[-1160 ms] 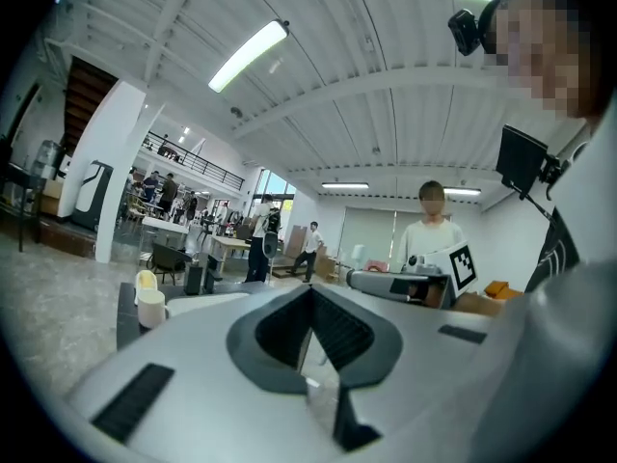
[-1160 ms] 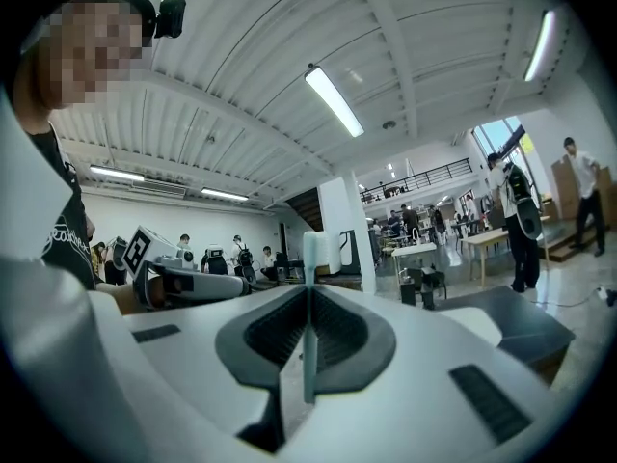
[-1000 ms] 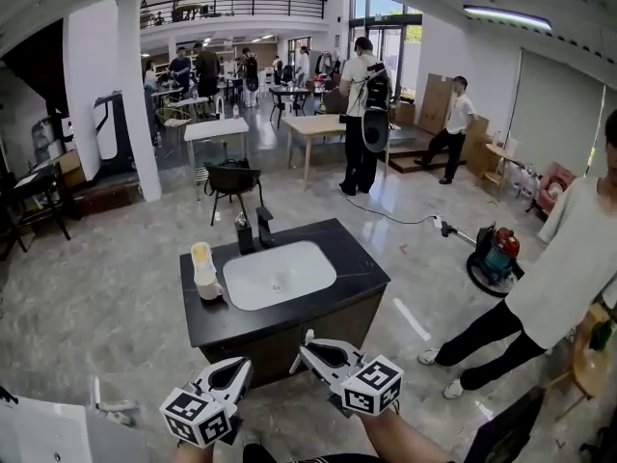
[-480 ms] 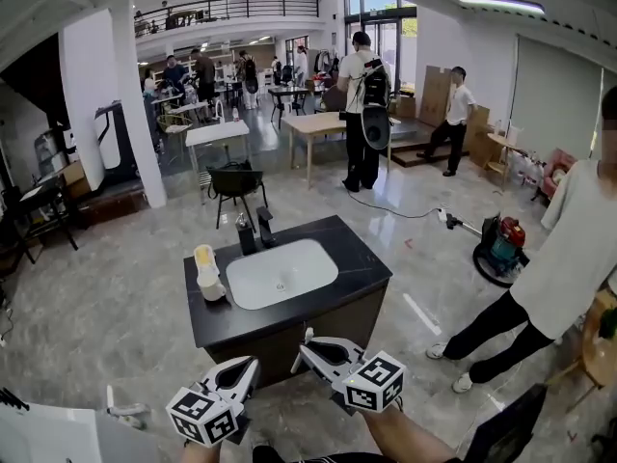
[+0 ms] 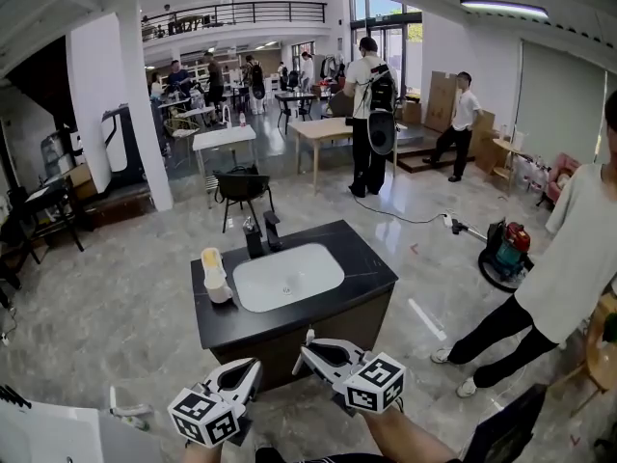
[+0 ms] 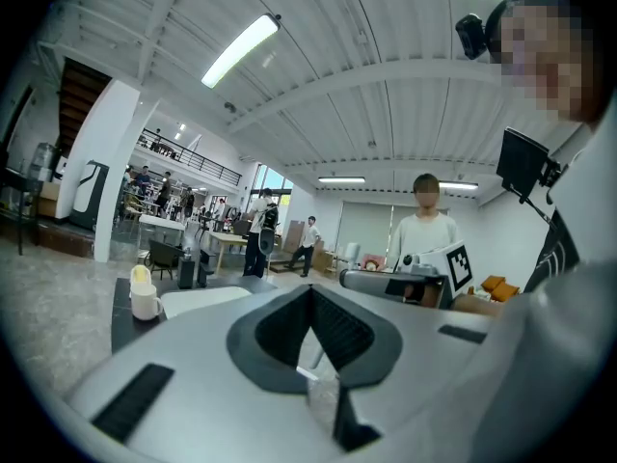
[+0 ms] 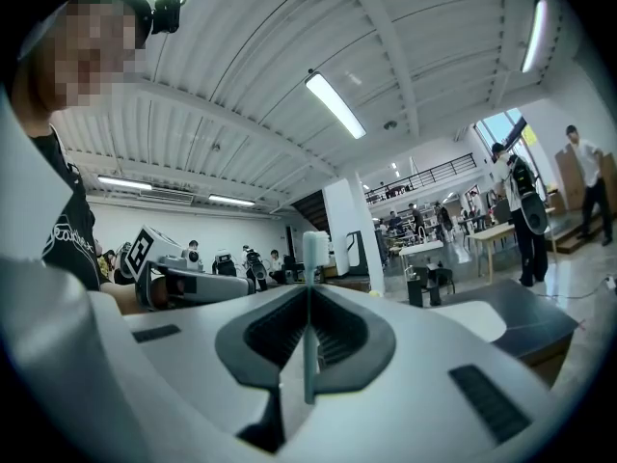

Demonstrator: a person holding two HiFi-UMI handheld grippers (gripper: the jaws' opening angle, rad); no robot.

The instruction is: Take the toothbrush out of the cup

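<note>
Head view: toothbrush [image 5: 308, 338] only a faint sliver

pale toothbrush [image 7: 308, 324], white cup [image 5: 221, 292], black counter [image 5: 363, 264]

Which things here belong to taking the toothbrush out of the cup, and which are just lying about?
Part of the job:
- toothbrush, clamped in the right gripper
- white cup on the black counter

Just lying about:
- sink
- faucet
- black chair
- floor-cleaning machine
</note>
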